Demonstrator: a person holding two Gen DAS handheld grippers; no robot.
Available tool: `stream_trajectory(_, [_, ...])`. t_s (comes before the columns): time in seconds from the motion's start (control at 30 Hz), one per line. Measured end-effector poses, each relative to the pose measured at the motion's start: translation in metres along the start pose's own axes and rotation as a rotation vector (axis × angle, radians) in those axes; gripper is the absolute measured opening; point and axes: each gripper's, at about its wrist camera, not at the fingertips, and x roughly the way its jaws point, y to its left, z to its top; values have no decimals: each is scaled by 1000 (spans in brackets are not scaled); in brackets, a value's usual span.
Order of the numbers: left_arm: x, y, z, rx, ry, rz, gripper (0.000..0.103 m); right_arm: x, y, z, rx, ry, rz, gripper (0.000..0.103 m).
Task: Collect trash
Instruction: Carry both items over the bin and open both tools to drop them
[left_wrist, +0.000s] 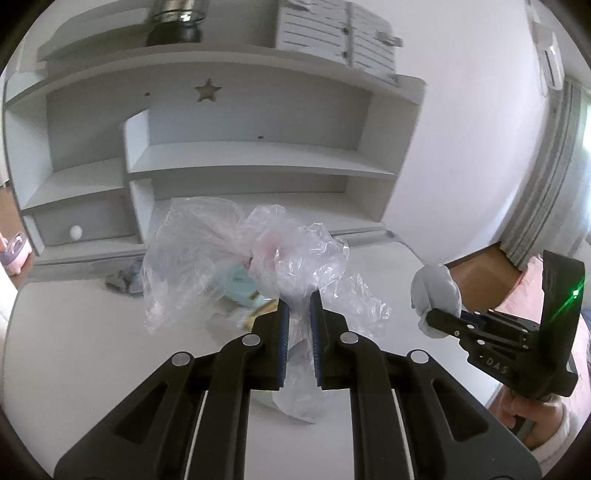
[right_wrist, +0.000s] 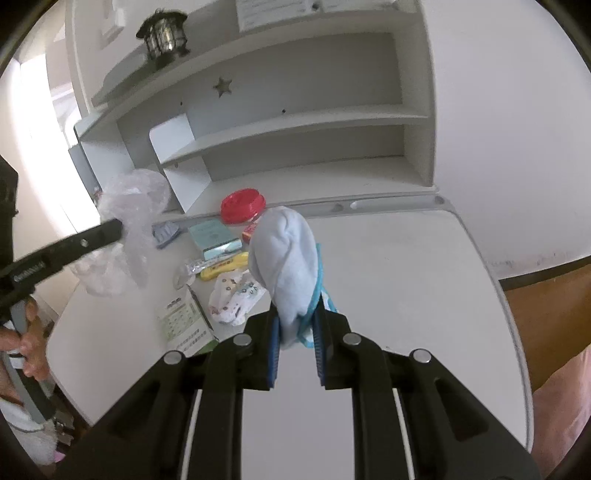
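The left gripper (left_wrist: 300, 301) has its fingers pinching a clear plastic bag (left_wrist: 221, 251), and the bag hangs in the air above the white table (left_wrist: 74, 332). The right gripper (right_wrist: 295, 314) has its fingers pinching a pale blue cloth (right_wrist: 284, 254), which is off the table too. More trash lies on the table: a red lid (right_wrist: 242, 205), a small teal box (right_wrist: 214, 236), a yellow wrapper (right_wrist: 225, 267) and a green and white box (right_wrist: 183, 319). A white shelf (right_wrist: 295, 118) stands behind them.
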Motion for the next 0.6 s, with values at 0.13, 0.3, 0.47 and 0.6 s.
stream_trajectory(0.13, [10, -50, -5, 57, 15, -82, 10, -52, -36, -6, 64, -80, -52, 16])
stream_trajectory(0.3, [27, -164, -21, 207, 63, -276, 10, -146, -113, -29, 195, -181, -195, 16])
stream_trajectory(0.47, [27, -290, -66, 405, 129, -467, 10, -216, -200, -83, 372, -184, -323, 16])
stream_trajectory(0.6, [37, -361, -123, 515, 231, -552, 10, -227, -266, -142, 531, -119, -351, 16])
